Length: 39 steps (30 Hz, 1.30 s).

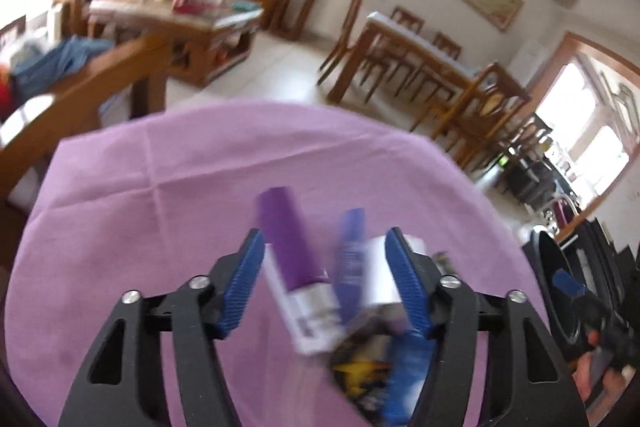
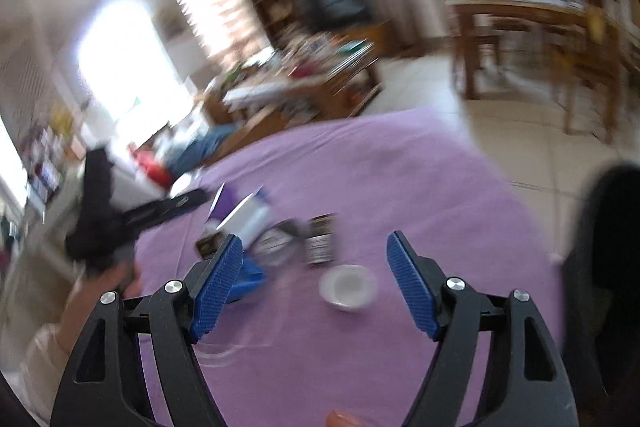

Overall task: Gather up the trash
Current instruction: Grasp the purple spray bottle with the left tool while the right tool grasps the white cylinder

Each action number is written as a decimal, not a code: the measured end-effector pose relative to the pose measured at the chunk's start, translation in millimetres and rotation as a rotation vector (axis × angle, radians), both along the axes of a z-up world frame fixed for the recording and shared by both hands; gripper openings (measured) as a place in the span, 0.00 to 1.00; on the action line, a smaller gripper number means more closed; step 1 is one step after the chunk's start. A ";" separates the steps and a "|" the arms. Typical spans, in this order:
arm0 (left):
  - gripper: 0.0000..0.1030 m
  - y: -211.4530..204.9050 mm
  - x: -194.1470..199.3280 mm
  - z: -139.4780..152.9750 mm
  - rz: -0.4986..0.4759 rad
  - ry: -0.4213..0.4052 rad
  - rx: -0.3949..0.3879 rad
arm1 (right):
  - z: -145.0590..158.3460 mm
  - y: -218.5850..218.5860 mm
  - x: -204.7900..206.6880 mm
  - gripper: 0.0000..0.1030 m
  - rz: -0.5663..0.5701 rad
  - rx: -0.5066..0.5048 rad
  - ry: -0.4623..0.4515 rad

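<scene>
Currently the trash pile, boxes, wrappers and a white cup, lies uncollected on the purple tablecloth. Left gripper straddles a purple box, pads not yet pressing. Right gripper hovers open and empty near the cup.

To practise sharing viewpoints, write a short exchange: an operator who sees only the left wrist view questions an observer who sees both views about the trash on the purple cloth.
Operator: Where does the right gripper point?
Observer: At a white cup, mouth up on the purple cloth, apart from the trash pile.
Operator: Is it carrying anything?
Observer: No, its jaws are open and hold nothing.
</scene>
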<state>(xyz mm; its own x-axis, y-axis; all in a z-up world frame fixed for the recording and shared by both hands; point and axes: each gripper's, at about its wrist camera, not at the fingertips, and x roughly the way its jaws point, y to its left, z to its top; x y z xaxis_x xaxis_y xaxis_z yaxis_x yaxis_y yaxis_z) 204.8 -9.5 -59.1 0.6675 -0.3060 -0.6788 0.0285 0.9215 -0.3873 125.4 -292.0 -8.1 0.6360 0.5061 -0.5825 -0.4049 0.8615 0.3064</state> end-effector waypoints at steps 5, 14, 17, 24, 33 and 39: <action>0.36 6.6 14.3 -14.5 -0.051 0.069 0.022 | -17.6 67.8 27.2 0.72 0.174 -0.123 0.015; 0.33 5.3 18.7 -15.9 -0.096 0.039 0.075 | -39.8 113.7 61.6 0.72 0.364 -0.263 0.038; 0.33 3.9 18.9 -17.1 -0.101 0.039 0.069 | -42.5 118.5 65.9 0.68 0.392 -0.258 0.039; 0.34 -5.0 20.3 -17.3 -0.109 0.040 0.123 | -41.2 110.4 63.6 0.48 0.349 -0.221 0.038; 0.31 -0.4 13.2 -13.8 -0.089 0.000 0.123 | -5.7 82.5 28.3 0.24 0.187 -0.114 -0.042; 0.31 -3.1 -0.1 -4.6 -0.096 -0.014 0.123 | -10.6 86.8 35.2 0.31 0.234 -0.118 0.006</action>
<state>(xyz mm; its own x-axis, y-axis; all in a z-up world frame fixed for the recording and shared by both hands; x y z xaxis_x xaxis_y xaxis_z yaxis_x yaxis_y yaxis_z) 204.7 -12.6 -63.7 0.6489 -0.2842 -0.7058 0.1232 0.9546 -0.2711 160.6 -205.2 -18.7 0.5064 0.5673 -0.6494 -0.5958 0.7746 0.2121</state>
